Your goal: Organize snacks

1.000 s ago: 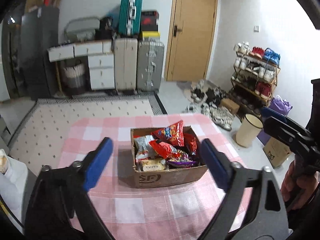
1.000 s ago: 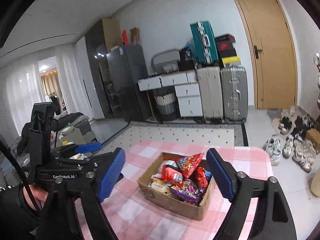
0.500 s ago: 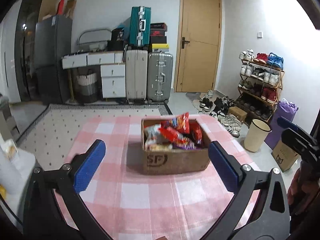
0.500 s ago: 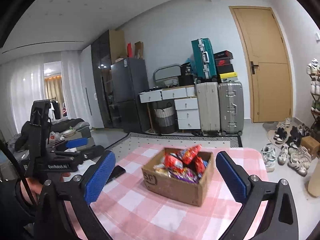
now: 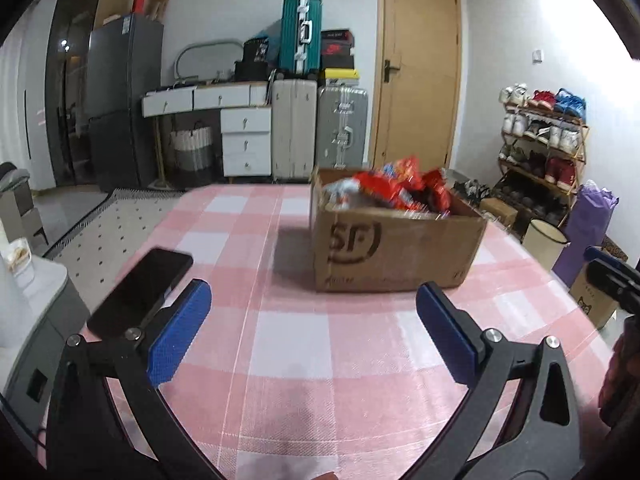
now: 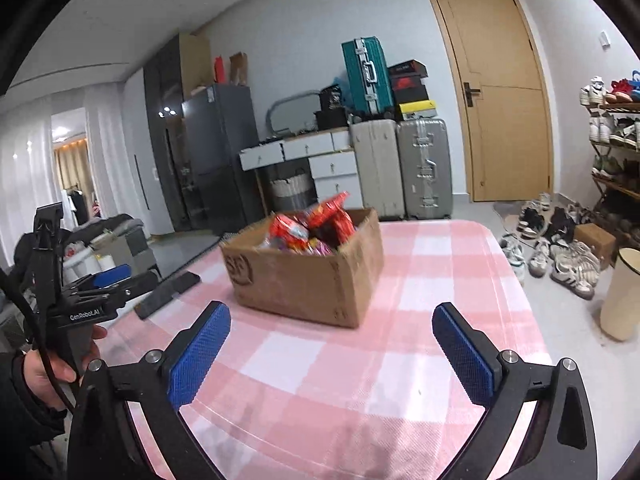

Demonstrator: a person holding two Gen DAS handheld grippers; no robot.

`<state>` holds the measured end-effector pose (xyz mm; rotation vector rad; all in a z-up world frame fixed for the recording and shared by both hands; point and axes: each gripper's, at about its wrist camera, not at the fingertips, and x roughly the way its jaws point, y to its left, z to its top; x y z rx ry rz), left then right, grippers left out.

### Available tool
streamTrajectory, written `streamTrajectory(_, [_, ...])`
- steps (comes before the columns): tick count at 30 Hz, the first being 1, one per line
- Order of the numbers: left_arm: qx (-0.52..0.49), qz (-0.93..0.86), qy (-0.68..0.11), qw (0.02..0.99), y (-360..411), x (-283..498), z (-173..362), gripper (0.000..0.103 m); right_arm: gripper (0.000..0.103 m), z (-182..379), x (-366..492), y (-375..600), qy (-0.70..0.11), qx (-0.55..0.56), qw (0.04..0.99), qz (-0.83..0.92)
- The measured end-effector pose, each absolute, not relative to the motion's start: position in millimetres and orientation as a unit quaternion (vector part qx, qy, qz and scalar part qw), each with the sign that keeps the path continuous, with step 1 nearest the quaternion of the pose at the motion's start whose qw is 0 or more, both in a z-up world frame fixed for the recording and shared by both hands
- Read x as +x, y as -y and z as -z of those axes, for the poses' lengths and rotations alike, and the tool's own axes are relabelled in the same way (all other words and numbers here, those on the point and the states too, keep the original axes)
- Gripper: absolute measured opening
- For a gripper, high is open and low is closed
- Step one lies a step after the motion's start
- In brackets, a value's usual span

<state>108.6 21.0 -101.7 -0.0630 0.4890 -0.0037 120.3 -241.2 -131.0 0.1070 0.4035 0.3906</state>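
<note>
A brown cardboard box point(image 5: 396, 248) marked SF stands on the pink checked tablecloth point(image 5: 304, 344), filled with several snack bags point(image 5: 400, 188), mostly red. It also shows in the right wrist view point(image 6: 304, 280) with the snack bags point(image 6: 312, 228) heaped above its rim. My left gripper point(image 5: 312, 332) is open and empty, low over the cloth in front of the box. My right gripper point(image 6: 332, 356) is open and empty, low over the cloth in front of the box. The left gripper also shows at the left of the right wrist view point(image 6: 100, 292).
A black phone point(image 5: 140, 292) lies on the table's left edge, also in the right wrist view point(image 6: 168, 288). Beyond the table are suitcases point(image 5: 320, 128), white drawers point(image 5: 244, 140), a door point(image 5: 416, 80), a shoe rack point(image 5: 544, 136) and a cream bin point(image 6: 620, 296) on the floor.
Both grippers have dropped lower and pulled back toward the table's near edge. The box now appears from the side instead of from above. Both stayed open.
</note>
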Motion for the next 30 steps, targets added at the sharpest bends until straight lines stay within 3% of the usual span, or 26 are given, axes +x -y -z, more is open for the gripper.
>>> streamTrajectory(8, [-0.002,-0.012,-0.241,0.970,-19.6,122.8,134.5,0.102,0.103,152.3,128.3,244.7,-0.203,0.039,0.963,-0.174])
streamTrajectory(30, [0.000,-0.020,-0.215,0.976,-22.0,118.3,131.5,0.102,0.103,147.4,116.2,248.4,-0.173,0.044,0.970,-0.165])
